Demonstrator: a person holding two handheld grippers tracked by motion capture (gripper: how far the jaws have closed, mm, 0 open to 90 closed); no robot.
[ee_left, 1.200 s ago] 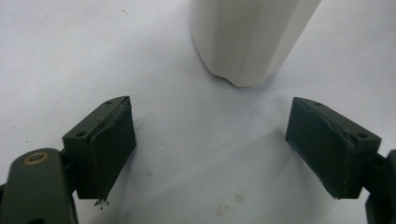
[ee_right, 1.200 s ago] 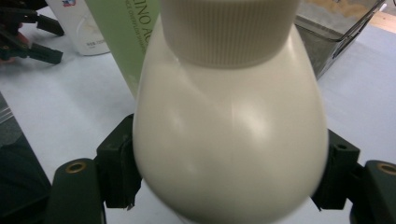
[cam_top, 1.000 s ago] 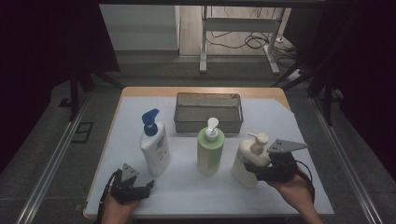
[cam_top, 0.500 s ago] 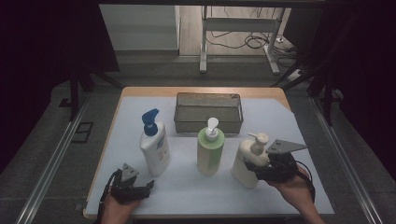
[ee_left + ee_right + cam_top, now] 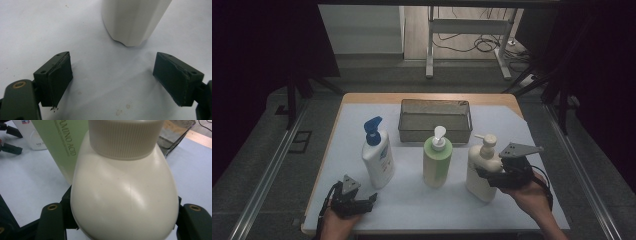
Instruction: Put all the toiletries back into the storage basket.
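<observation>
The cream pump bottle (image 5: 481, 172) stands at the lower right of the high view, on the white-covered table (image 5: 522, 130). Its long axis runs upright with a slight lean, its base on the cover and its pump head (image 5: 486, 139) at the top, the spout turned toward the left of the frame. The right gripper (image 5: 492, 176) comes in from the lower right and has the bottle's body between its jaws. In the right gripper view the bottle's rounded shoulder (image 5: 125, 195) and ribbed collar (image 5: 124, 138) loom close, and a black jaw lies against each flank, so the jaws pinch the bottle. They have just been closing a little onto it.

The green pump bottle (image 5: 437, 161) stands upright just left of the cream one, near the middle of the frame. The white bottle with a blue pump (image 5: 378, 156) stands further left, and the wire mesh basket (image 5: 435, 131) sits behind them, toward the upper middle.

The left gripper (image 5: 362, 201) lies low at the lower left of the high view, near the table's front edge. In the left gripper view its jaws are spread wide with bare cover between them, and the white bottle's base (image 5: 130, 27) stands ahead at the top of that frame.
</observation>
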